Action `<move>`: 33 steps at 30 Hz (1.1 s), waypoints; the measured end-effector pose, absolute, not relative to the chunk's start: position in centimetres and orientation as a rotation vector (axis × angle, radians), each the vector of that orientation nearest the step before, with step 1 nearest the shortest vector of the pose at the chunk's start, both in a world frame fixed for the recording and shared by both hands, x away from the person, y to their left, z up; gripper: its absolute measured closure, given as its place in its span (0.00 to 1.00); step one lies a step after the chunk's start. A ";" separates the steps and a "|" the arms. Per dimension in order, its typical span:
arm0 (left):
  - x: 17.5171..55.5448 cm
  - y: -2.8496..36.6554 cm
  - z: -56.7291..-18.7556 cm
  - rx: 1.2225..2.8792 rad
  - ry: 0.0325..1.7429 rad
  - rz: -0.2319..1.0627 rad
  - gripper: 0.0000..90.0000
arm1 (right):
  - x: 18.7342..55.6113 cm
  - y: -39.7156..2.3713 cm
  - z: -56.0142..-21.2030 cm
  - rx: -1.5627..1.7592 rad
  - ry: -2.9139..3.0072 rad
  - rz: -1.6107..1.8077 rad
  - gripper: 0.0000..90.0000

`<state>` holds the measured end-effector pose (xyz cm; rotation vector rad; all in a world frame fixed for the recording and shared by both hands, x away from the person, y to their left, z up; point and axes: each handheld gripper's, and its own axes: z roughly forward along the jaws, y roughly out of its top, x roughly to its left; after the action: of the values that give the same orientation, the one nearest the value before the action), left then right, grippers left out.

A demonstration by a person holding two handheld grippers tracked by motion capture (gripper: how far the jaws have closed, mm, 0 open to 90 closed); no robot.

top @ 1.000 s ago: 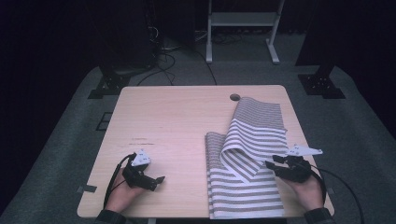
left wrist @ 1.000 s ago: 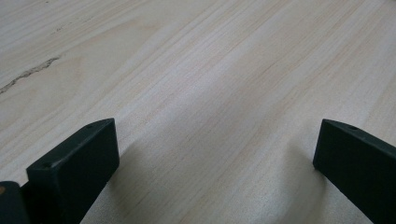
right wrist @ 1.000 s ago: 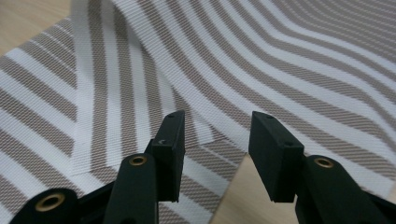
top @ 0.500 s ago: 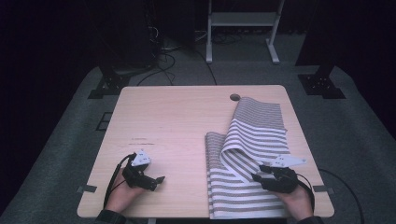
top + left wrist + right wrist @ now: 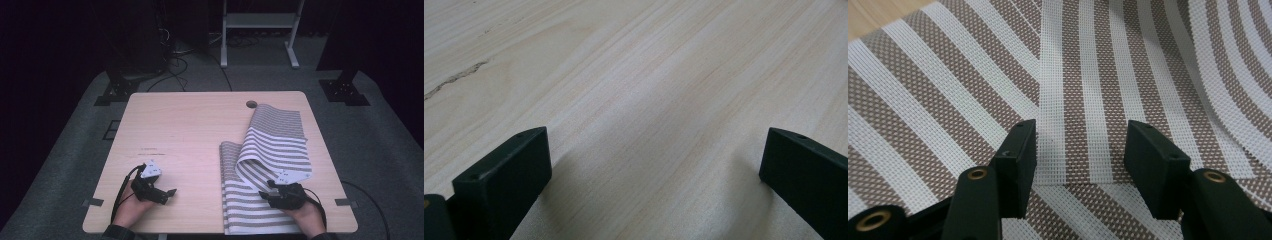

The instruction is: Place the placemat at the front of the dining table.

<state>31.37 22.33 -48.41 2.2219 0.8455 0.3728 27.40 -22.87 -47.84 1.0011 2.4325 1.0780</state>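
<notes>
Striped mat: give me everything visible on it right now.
The mat is a woven mesh sheet with brown and white stripes, lying on the right half of the table. It is partly folded: the far part curls over the near part in a loose bend, not pressed flat. Its near edge reaches the table's front edge. The right gripper sits over the folded flap's edge, jaws apart, having just been opening.

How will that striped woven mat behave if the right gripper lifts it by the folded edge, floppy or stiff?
Probably floppy but springy: the striped mat curls over itself in a smooth arc rather than a sharp crease. Its open mesh weave looks thin, so likely light. The right gripper, jaws open over the edge of the folded layer, may lift one layer while the rest drags on the table.
</notes>
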 end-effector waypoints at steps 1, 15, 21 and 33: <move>31.4 22.3 -48.4 2.222 0.846 0.373 0.00 | 27.3 -22.8 -47.8 0.989 2.433 1.066 0.51; 31.3 22.3 -48.4 2.222 0.848 0.372 0.00 | 27.5 -23.5 -47.6 0.991 2.402 1.027 0.96; 31.3 22.3 -48.4 2.221 0.848 0.373 0.00 | 27.6 -24.2 -47.1 1.011 2.414 1.026 0.96; 31.3 22.3 -48.4 2.222 0.848 0.372 0.00 | 27.1 -27.6 -46.2 1.066 2.401 0.992 0.96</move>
<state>31.33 22.33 -48.40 2.2219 0.8482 0.3723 27.06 -27.56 -46.17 1.0661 2.4012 0.9922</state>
